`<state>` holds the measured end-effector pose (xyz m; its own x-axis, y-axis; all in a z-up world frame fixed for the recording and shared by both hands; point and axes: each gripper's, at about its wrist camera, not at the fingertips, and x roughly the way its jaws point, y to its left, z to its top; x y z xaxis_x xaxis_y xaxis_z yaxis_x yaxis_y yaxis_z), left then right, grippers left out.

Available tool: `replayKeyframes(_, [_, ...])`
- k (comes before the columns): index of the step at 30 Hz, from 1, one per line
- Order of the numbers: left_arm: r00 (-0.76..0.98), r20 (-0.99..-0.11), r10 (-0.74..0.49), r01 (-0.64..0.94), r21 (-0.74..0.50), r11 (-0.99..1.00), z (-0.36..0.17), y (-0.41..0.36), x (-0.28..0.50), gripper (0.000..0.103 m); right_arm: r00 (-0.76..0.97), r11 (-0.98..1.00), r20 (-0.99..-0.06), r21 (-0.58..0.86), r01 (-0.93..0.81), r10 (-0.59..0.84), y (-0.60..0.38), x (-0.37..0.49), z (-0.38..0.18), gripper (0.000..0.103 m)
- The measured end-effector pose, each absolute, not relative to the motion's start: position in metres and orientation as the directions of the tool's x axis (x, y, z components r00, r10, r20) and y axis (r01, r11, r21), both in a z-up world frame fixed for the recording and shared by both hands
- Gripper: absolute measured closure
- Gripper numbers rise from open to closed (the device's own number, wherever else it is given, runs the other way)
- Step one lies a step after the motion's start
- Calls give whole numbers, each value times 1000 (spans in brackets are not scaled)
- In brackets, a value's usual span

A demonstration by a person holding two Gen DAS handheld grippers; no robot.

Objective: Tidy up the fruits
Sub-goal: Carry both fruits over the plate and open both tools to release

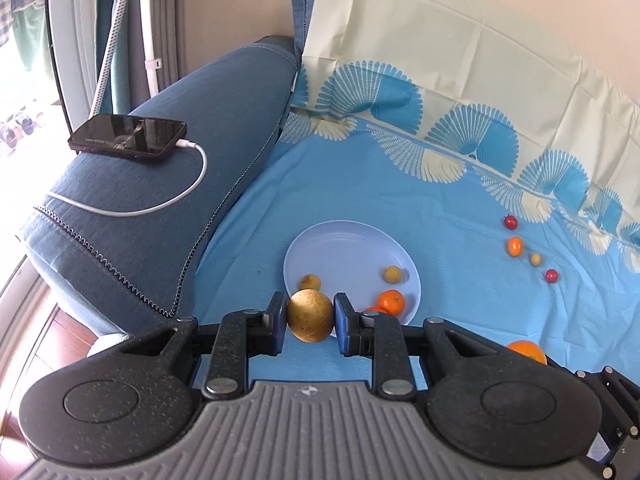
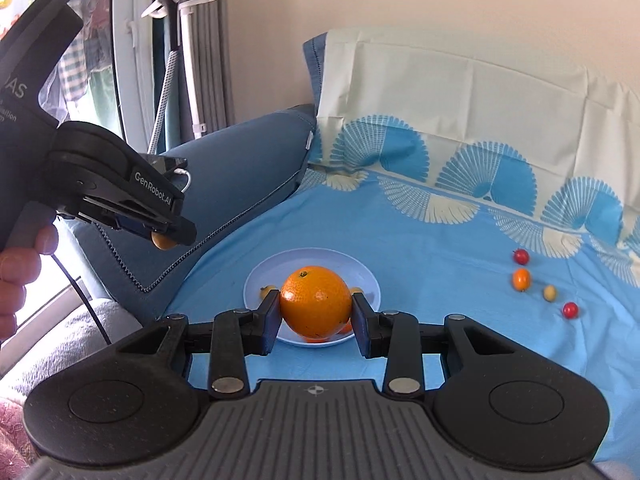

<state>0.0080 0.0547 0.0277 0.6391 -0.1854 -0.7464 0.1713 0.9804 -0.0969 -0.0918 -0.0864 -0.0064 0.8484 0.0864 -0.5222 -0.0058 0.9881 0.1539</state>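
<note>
My left gripper (image 1: 310, 316) is shut on a golden-brown round fruit (image 1: 310, 315), held above the near rim of a pale blue plate (image 1: 344, 248). The plate holds two small yellow fruits (image 1: 311, 281) (image 1: 392, 274) and a tangerine (image 1: 391, 302). My right gripper (image 2: 316, 312) is shut on a large orange (image 2: 315, 302), held over the same plate (image 2: 320, 262); that orange also shows in the left wrist view (image 1: 527, 350). The left gripper appears at the left of the right wrist view (image 2: 162, 236). Several small loose fruits lie on the sheet at right: red (image 1: 510, 222), orange (image 1: 515, 246), yellow (image 1: 535, 259), red (image 1: 552, 276).
The plate sits on a blue patterned sheet (image 1: 360, 184) over a sofa seat. A blue sofa armrest (image 1: 168, 184) at left carries a phone (image 1: 128, 138) on a white charging cable (image 1: 160, 204). A cream cloth (image 1: 440, 40) covers the backrest. A window and stand are at the far left.
</note>
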Motion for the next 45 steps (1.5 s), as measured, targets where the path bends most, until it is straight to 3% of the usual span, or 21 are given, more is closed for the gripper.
replayKeyframes(24, [616, -767, -180, 143, -116, 983, 9, 58, 35, 76, 807, 992, -585, 125, -9, 81, -82, -66, -23, 64])
replayKeyframes(45, [513, -847, -141, 131, -85, 988, -56, 20, 133, 76, 745, 991, -659, 133, -18, 102, -80, 39, -81, 64])
